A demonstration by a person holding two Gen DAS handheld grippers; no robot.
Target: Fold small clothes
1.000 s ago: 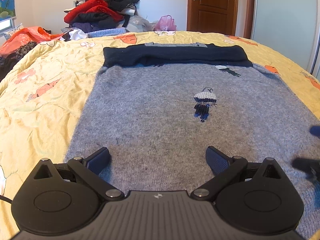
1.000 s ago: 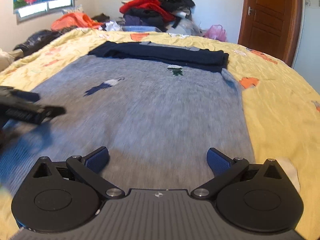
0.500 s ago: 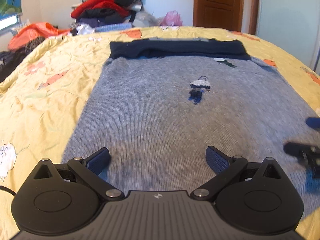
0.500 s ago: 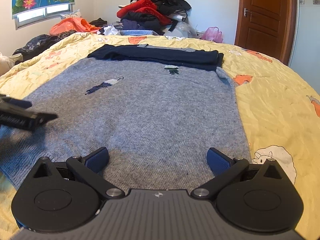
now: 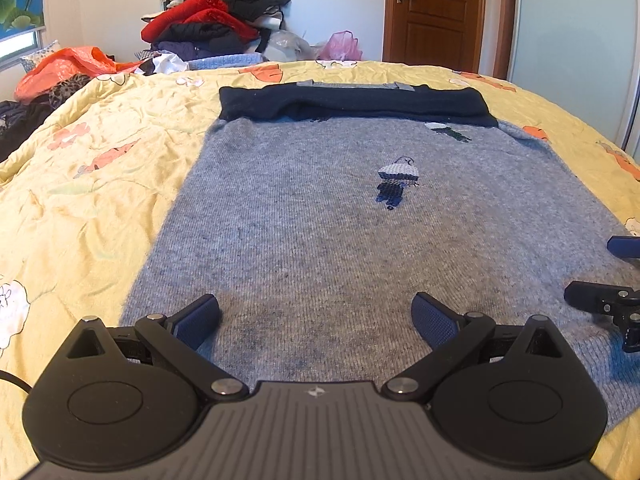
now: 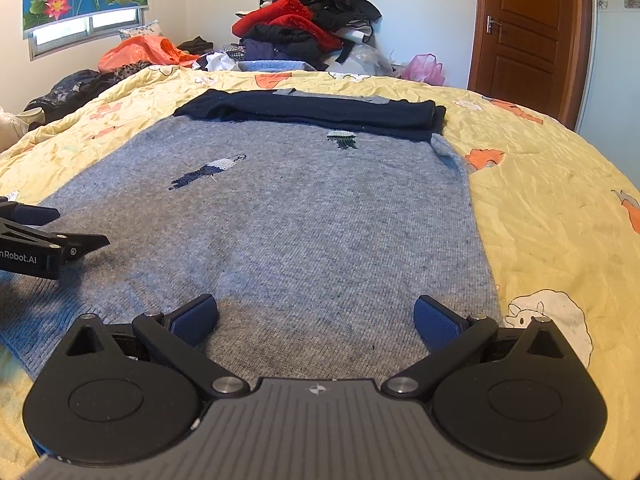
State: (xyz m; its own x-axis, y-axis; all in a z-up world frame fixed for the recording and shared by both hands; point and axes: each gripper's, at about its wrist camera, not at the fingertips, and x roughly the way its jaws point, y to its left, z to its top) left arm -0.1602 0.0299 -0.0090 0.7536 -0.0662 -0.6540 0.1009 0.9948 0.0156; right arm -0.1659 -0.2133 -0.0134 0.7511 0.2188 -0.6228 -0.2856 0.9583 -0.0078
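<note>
A soft grey knitted sweater with dark navy sleeves is spread flat on the yellow floral quilt. Both the left gripper and right gripper are held wide open, empty, above its near hem. Being limp and light, it is probably best pinched at the hem corners.

Grey sweater: fuzzy ribbed knit, matt. Bedspread: thin crinkled cloth, faint sheen. Left gripper: matt black plastic, textured blue pads, bright metal pivot pins. Door: glossy varnished wood.

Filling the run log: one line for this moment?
left claw open | right claw open | grey sweater flat, sleeves folded
</note>
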